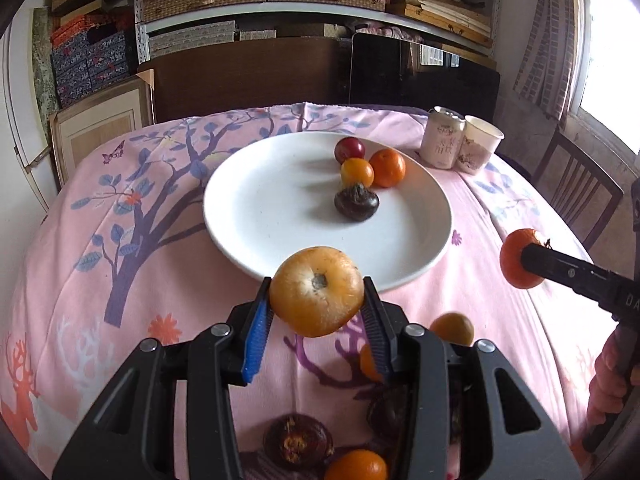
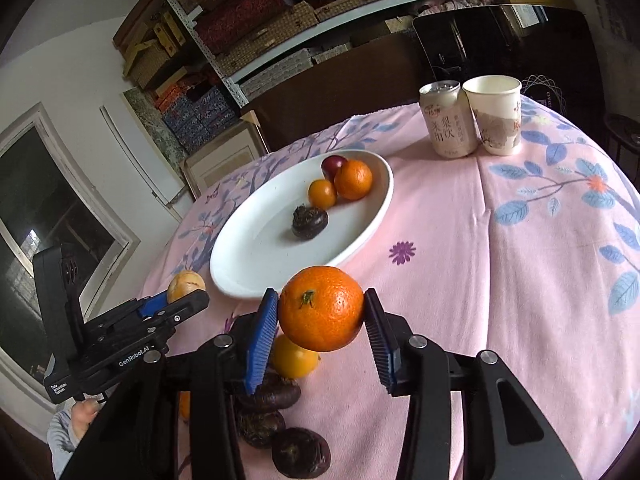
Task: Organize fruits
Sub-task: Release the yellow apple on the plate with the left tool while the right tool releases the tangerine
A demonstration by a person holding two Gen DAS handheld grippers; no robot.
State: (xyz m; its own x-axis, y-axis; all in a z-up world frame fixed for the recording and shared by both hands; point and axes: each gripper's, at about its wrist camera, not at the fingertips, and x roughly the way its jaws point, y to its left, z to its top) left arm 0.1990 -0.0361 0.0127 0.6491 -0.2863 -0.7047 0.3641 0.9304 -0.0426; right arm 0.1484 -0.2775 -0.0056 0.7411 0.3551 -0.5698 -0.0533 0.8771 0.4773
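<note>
From the camera on my left gripper, I see its two blue pads squeezing a round yellow-orange fruit with a pale top and a dark stem spot. The fruit sits right between the fingers, up off the pink tablecloth with blue leaves and purple trees. Just past it is the big white round plate. On the plate are a small dark red fruit, a small yellow-orange fruit, a bright orange mandarin and a dark brown lumpy fruit, all close together. Far right, my right gripper holds an orange mandarin with a green stem. More fruits lie on the cloth under my left gripper. A white drink can and a white paper cup stand side by side beyond the plate.

From the camera on my right gripper, its blue pads press on both sides of the mandarin, so it is gripping it. The mandarin is held above the cloth, just in front of the plate's near edge. A plain yellow fruit and some dark brown fruits lie on the cloth below. On the left, my left gripper holds its pale-topped fruit beside the plate. The can and cup touch each other at the far side.
</note>
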